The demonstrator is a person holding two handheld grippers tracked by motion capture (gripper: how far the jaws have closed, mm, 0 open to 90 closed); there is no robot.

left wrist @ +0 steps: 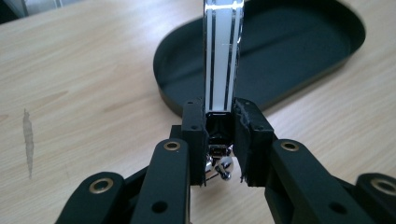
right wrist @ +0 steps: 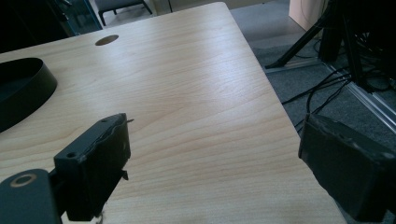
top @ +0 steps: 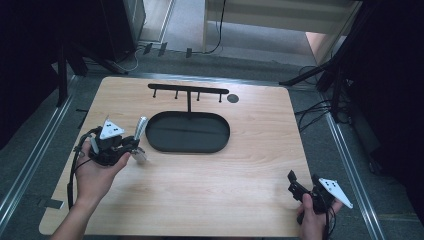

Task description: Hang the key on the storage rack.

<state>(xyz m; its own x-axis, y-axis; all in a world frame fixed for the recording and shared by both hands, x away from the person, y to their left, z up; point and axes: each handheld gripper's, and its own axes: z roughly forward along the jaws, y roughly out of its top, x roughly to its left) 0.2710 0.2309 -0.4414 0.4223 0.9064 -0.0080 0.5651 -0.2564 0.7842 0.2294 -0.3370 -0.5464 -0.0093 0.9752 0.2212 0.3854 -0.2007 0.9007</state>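
You are in the carry step: the left gripper [top: 131, 146] holds a chrome wristwatch band [left wrist: 223, 56] just left of the black oval tray [top: 220, 135], near the table's [top: 210, 195] left side. In the left gripper view, the jaws are pressed onto the band's lower end, with the polished strap rising straight up between them and a small metal clasp part [left wrist: 220, 166] hanging below the pads. The grip looks secure, but the pinch is narrow.

Behind the tray stands a black T-shaped hanger rack [top: 188, 91] with four pegs. The next move probably calls for lifting the band over the tray rim and placing it in the tray or on a peg; keep the strap upright to avoid slippage.

The right gripper [top: 304, 182] rests at the table's near right corner, jaws spread wide, holding and touching nothing.
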